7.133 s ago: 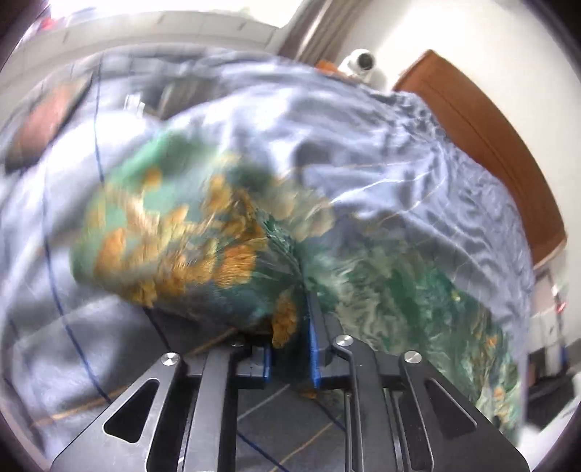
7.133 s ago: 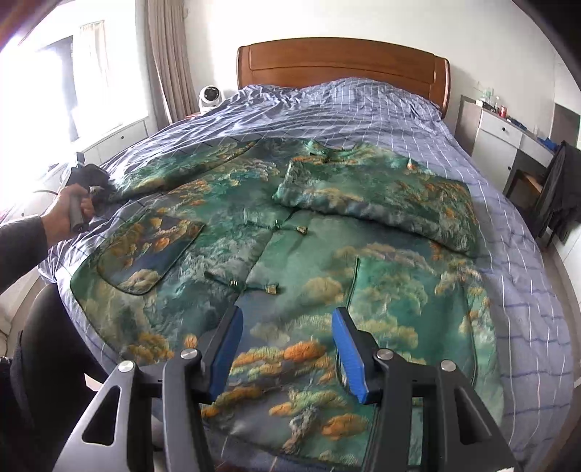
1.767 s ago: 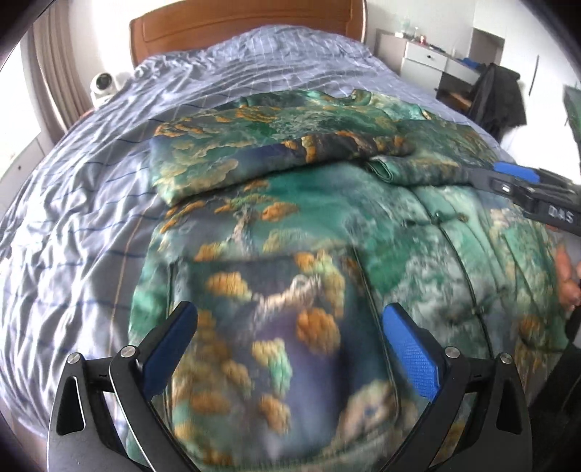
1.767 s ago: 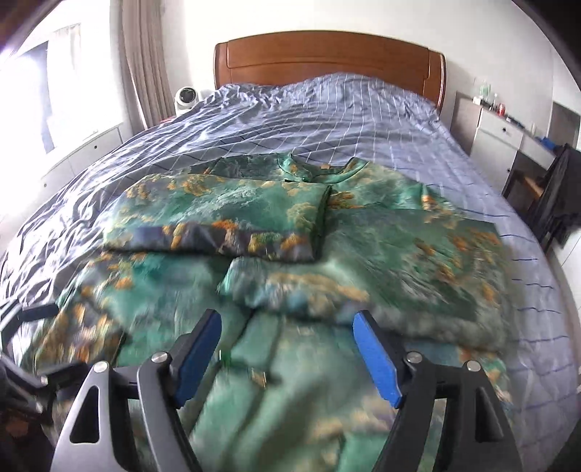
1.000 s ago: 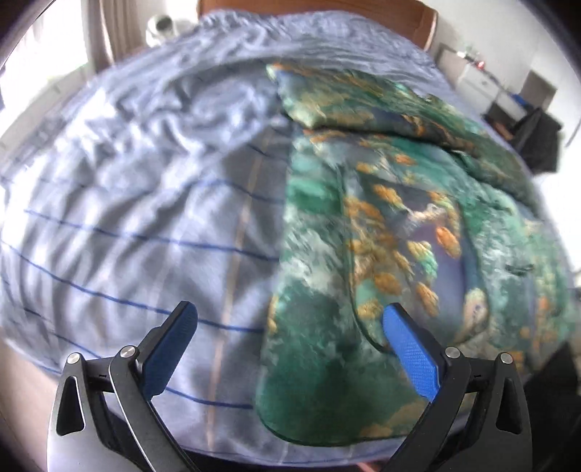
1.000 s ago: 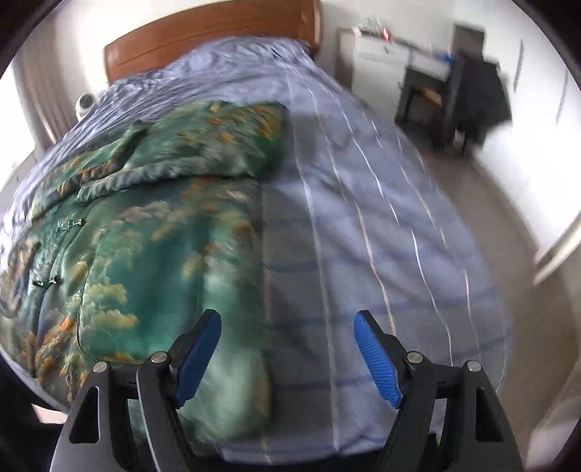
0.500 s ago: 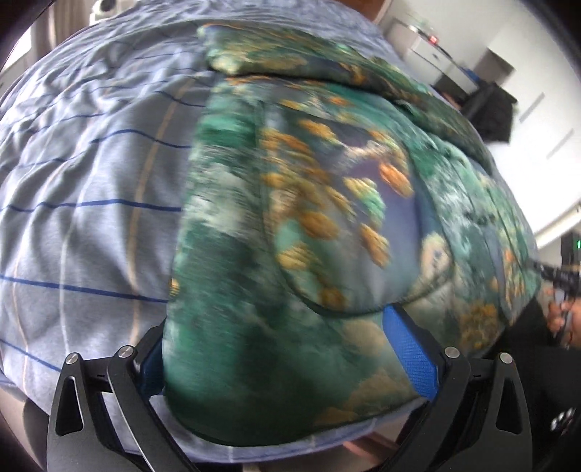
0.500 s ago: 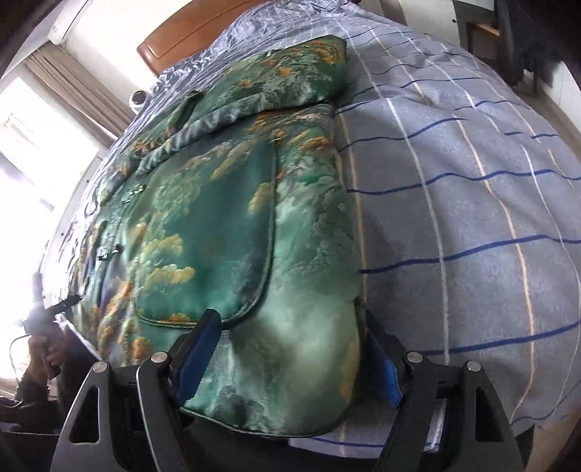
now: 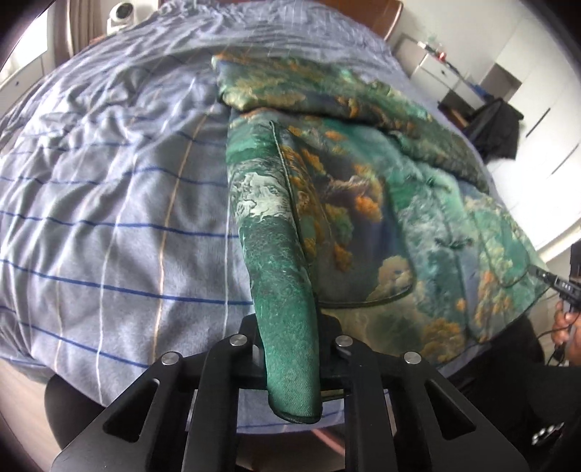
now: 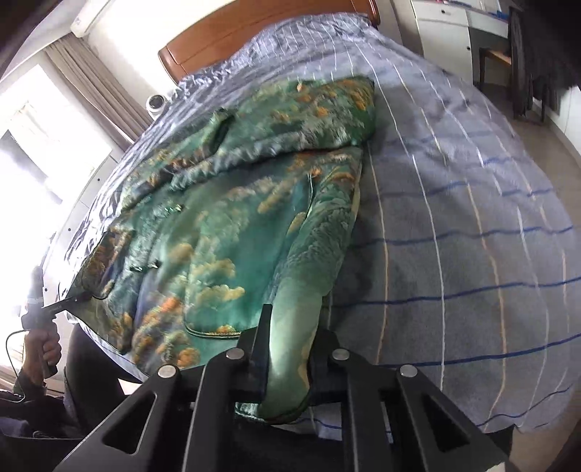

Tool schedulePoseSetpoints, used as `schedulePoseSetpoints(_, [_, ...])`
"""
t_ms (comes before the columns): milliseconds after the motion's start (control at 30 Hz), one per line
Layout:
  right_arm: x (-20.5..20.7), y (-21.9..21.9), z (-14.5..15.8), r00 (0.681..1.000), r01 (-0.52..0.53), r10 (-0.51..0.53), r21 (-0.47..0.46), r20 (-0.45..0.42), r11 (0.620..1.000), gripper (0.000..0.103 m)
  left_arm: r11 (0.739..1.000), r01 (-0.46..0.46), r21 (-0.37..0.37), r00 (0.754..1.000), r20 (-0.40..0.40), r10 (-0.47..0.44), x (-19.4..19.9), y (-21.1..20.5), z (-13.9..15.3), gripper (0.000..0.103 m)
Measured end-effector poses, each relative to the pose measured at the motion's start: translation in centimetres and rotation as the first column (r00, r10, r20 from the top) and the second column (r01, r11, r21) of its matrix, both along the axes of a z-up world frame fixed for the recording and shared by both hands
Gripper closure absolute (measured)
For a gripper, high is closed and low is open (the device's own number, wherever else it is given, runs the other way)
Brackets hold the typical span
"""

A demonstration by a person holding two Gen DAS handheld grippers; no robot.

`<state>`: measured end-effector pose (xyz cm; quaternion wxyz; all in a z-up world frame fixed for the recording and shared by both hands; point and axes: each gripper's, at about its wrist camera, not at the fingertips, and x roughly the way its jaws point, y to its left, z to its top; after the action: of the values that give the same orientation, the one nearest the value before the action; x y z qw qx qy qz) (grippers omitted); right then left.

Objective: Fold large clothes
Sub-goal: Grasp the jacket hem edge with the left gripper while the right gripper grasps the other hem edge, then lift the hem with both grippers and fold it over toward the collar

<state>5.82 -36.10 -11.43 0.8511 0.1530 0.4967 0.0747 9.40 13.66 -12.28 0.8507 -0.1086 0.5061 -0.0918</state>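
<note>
A home bedroom: a wide bed (image 10: 472,218) under a blue striped cover, a wooden headboard (image 10: 254,32), curtains (image 10: 98,90) beside a bright window, white drawer units (image 10: 443,40) near the wall.

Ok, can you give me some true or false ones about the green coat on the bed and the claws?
1. Both claws pinch the coat. True: left claw and right claw each grip a bottom corner.
2. The coat lies on a red blanket. False: the bedcover is blue-grey with stripes.
3. The sleeves are spread out wide. False: they're folded across the chest.
4. The headboard is wooden. True.
</note>
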Motion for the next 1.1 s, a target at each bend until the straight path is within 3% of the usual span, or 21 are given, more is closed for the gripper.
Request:
schedulePoseSetpoints(133, [-0.7,0.1,1.3,1.0,-0.004,0.005,-0.009,0.022,1.0,0.089,1.0,0.001,-0.023,1.0,0.024,-0.001,-1.2,0.9,1.6,0.091])
schedulePoseSetpoints(300, [-2.2,-0.1,1.5,1.0,-0.02,0.02,-0.002,0.005,1.0,0.09,1.0,0.001,-0.001,1.0,-0.013,-0.001,-2.1,0.8,1.0,0.091])
schedulePoseSetpoints(567, [-7.0,0.0,0.1,0.996,-0.026,0.03,0.05,-0.089,0.998,0.09,0.999,0.034,-0.007,0.994,-0.101,-0.034,-6.6,1.9,0.6,0.091])
schedulePoseSetpoints(700, [-9.0,-0.1,0.5,0.991,-0.031,0.045,0.106,-0.125,0.994,0.09,0.997,0.061,-0.051,0.991,-0.113,-0.066,-7.8,2.6,2.6,0.091])
schedulePoseSetpoints(900, [-5.6,-2.4,4.7,1.0,-0.019,0.016,0.275,0.013,0.961,0.09,0.973,0.057,-0.224,0.997,0.059,-0.045,-2.8,4.6,8.6,0.091])
schedulePoseSetpoints(1033, [0.1,-3.3,6.8,0.995,-0.022,-0.006,0.272,0.104,0.962,0.09,0.976,0.042,-0.215,0.988,0.156,-0.008,3.6,4.3,10.9,0.091])
schedulePoseSetpoints(1100, [3.1,-3.6,7.4,0.992,-0.015,-0.019,0.259,0.128,0.966,0.091,0.98,0.017,-0.2,0.986,0.169,0.017,6.4,4.0,11.1,0.091])
